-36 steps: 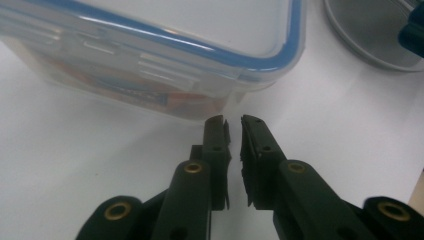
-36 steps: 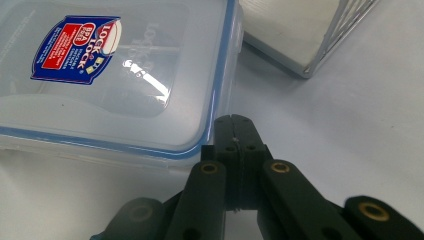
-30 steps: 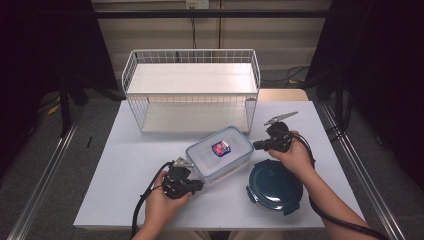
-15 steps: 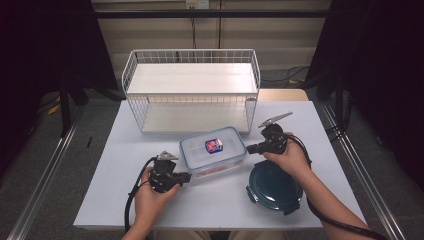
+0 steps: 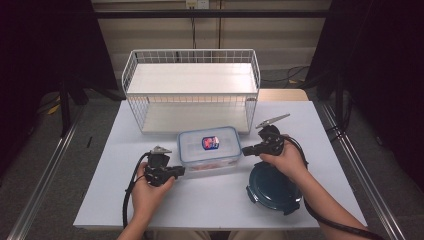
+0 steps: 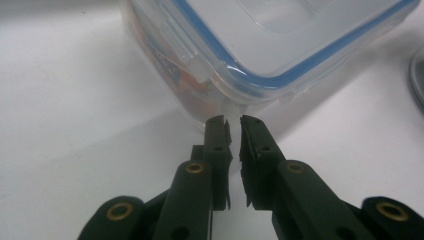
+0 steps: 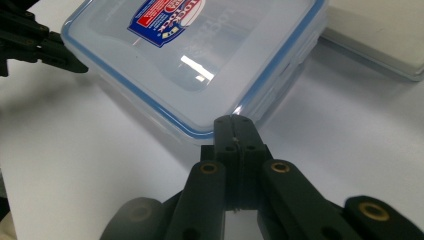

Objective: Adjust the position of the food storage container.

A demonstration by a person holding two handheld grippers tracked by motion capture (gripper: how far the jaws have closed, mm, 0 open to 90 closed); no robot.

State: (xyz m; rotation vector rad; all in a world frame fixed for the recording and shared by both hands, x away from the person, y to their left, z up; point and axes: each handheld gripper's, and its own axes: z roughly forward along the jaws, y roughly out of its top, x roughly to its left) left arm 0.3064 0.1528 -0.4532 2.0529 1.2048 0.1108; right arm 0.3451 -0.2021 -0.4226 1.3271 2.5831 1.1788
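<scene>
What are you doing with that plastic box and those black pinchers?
A person holds a pincher tool in each hand at a white table. Both are shut and press against opposite corners of a clear plastic box with a blue-edged lid: the left gripper at the near left corner, the right gripper at the right. The box sits before a white wire shelf. A dark round lid lies beside it.
</scene>
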